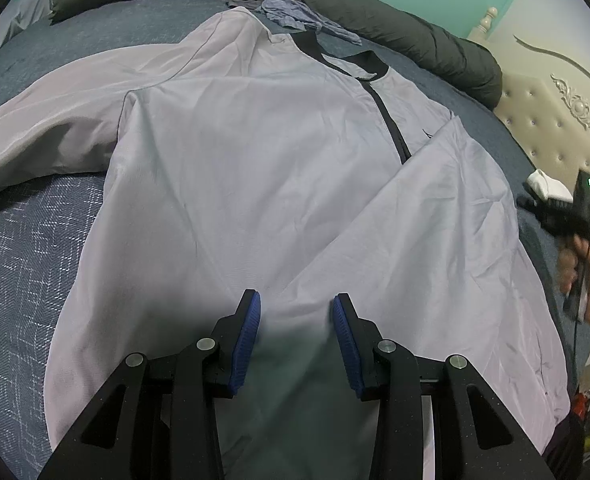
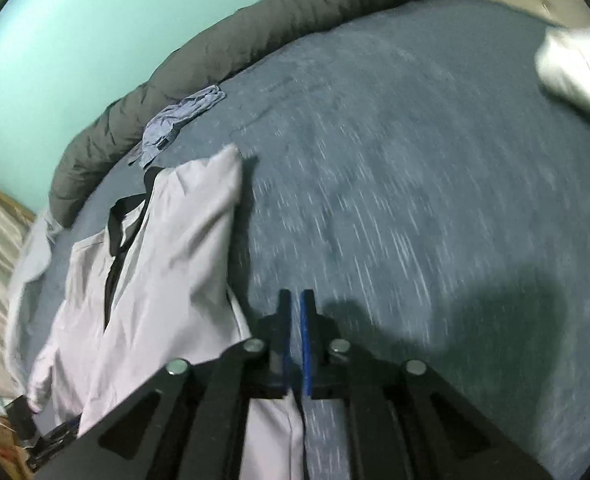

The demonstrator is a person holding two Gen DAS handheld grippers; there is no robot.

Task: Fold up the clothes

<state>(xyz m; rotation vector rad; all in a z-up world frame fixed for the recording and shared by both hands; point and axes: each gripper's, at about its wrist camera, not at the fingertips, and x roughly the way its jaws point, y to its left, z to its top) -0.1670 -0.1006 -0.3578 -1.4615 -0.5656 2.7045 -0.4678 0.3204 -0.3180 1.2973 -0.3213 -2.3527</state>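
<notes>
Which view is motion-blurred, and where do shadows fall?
Right wrist view: blurred, the bedspread weave smeared into streaks, with a dark shadow on it at lower right. Left wrist view: sharp, the jacket creases crisp, and a soft shadow between the left gripper fingers; strong fisheye bend in both.

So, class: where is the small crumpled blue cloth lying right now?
The blue cloth lies at the far edge of the bed, just beyond the jacket's black collar and against the rolled dark duvet.
</notes>
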